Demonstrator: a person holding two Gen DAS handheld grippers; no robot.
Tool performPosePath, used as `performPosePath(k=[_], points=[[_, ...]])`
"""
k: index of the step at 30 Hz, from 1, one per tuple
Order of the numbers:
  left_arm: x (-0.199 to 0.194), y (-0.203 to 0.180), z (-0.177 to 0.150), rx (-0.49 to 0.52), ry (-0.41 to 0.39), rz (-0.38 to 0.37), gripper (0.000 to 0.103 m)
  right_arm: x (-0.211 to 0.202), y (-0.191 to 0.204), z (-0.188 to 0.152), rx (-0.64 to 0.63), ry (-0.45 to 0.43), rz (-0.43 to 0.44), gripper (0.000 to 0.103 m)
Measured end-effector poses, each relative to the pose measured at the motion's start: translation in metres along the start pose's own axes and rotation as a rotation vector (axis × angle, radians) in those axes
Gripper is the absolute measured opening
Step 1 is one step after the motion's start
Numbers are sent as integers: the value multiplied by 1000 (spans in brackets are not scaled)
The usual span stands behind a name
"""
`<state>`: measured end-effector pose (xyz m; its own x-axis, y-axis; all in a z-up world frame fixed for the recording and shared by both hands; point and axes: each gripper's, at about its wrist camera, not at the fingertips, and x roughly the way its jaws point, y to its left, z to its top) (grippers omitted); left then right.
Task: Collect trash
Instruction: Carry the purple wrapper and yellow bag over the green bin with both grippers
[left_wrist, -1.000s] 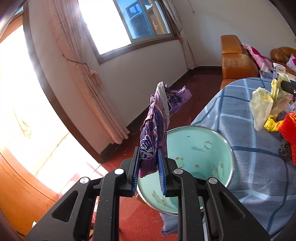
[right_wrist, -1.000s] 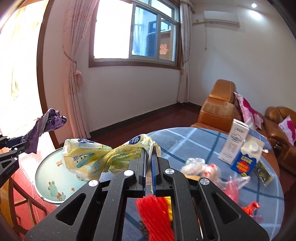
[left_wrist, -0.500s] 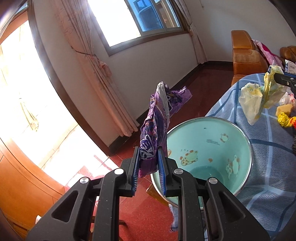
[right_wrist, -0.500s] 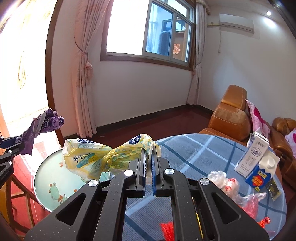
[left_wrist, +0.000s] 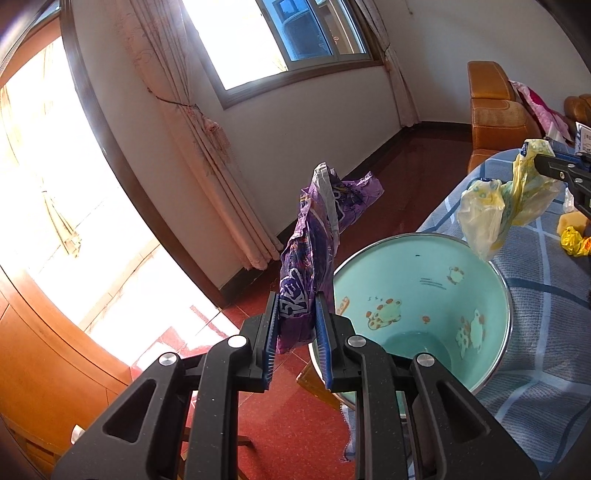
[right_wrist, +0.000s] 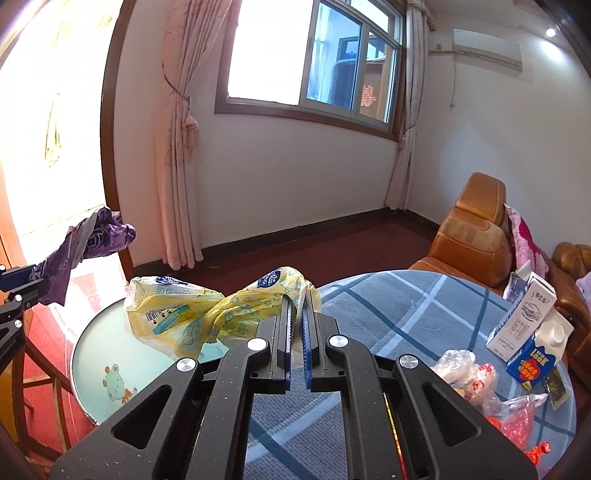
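My left gripper (left_wrist: 295, 317) is shut on a crumpled purple wrapper (left_wrist: 317, 240) and holds it upright beside the left rim of a mint-green basin (left_wrist: 424, 280) with cartoon animals. My right gripper (right_wrist: 298, 321) is shut on a yellow plastic bag (right_wrist: 192, 314) and holds it over the far rim of the basin (right_wrist: 107, 354). The yellow bag (left_wrist: 495, 206) also hangs at the right in the left wrist view. The purple wrapper (right_wrist: 81, 247) shows at the left in the right wrist view.
The round table has a blue checked cloth (right_wrist: 388, 306). On it lie two cartons (right_wrist: 532, 332), clear and red plastic wrappers (right_wrist: 476, 380) and a yellow scrap (left_wrist: 572, 240). Orange leather chairs (right_wrist: 472, 236) stand behind. The floor (left_wrist: 295, 424) is red.
The left gripper with the purple wrapper has come closer to the basin, which now looks larger. The right gripper with the yellow bag has lifted away from the table towards the basin.
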<state>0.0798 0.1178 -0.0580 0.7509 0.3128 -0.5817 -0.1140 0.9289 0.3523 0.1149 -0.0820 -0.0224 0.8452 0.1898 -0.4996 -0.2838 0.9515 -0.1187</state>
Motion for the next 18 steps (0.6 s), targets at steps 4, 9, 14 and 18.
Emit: performPosePath(k=[4, 9, 14, 18], points=[[1, 0, -1, -1, 5, 7, 19, 6, 2, 1, -11, 7, 7, 6], [2, 3, -1, -9, 11, 16, 19, 12, 7, -2, -22, 18, 11, 6], [4, 2, -1, -8, 17, 24, 20, 16, 11, -3, -41, 28, 4, 6], [5, 3, -1, -13, 21, 28, 20, 21, 15, -4, -67, 40, -4, 6]])
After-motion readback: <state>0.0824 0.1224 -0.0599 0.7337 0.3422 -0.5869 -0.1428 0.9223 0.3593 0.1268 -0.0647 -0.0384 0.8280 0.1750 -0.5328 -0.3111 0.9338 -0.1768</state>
